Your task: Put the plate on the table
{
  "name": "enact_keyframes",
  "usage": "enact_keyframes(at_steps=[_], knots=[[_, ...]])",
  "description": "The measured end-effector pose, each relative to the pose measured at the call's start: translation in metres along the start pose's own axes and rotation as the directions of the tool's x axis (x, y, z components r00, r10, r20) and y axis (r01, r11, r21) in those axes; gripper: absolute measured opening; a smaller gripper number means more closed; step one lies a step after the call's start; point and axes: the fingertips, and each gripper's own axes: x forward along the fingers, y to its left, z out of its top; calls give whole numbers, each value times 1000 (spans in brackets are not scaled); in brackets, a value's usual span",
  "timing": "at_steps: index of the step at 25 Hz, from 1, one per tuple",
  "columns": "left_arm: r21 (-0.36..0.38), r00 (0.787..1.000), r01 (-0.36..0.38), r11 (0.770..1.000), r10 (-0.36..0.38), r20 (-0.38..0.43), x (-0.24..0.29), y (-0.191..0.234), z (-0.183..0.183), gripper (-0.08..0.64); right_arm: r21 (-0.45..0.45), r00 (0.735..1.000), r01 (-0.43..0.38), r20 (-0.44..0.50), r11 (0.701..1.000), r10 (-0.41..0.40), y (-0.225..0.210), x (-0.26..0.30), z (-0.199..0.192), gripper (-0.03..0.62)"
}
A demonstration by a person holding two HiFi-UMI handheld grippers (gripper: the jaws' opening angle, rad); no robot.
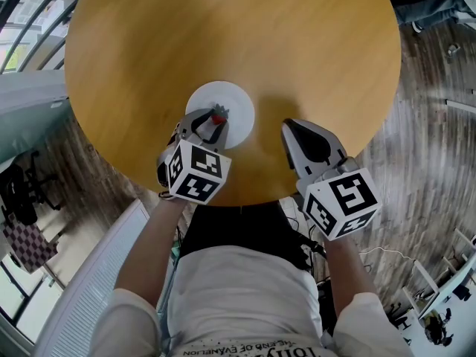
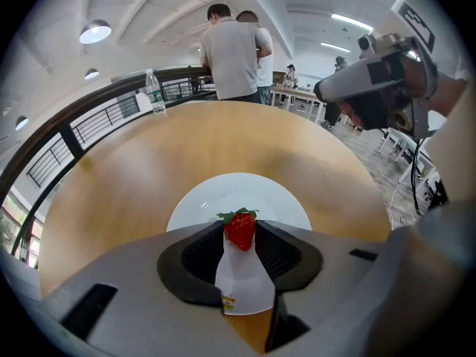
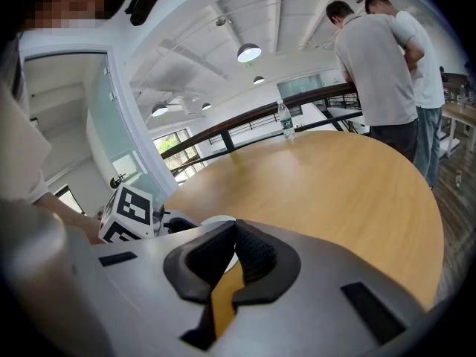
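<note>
A white plate lies flat on the round wooden table, toward its near edge. My left gripper hangs over the plate's near rim, shut on a red strawberry. In the left gripper view the strawberry is pinched between the jaw tips, with the plate right beyond it. My right gripper is to the plate's right over bare wood, shut with nothing in it. In the right gripper view its jaw tips meet.
A water bottle stands at the table's far edge by a dark railing. Two people stand beyond the table. The table's near edge is right in front of my body.
</note>
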Motion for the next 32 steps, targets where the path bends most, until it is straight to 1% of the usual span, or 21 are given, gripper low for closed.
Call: enact_keyframes(at_steps=[10,16,20,22,26,29,32], knots=[[-5,1000,-5,1000,5,-19,2,4,-2,163,9,1000,4,1,1000,-4,-1,1,-1,25],[-28,1000,2,1000,-2,-2,-2,2,4,190,5,1000,5,5,1000,-5,-2,-5,1,24],[-31,1000,3,1000,-2,15,-9,3,7,200,0,1000,1,13,1000,-1,0,-7,4,25],[-58,1000,14,998,-12,25,-13,2,8,201,-6,1000,-2,16,1000,2,2,-9,6,25],[-142,997,33,989,-23,69,-29,5,12,201,-22,1000,-3,29,1000,3,8,-17,12,25],[-164,994,24,986,-6,106,-52,7,15,199,-26,999,-2,33,1000,3,16,-26,15,25],[-166,988,-3,986,28,149,-79,8,17,165,-43,999,3,40,999,-1,24,-37,18,24]])
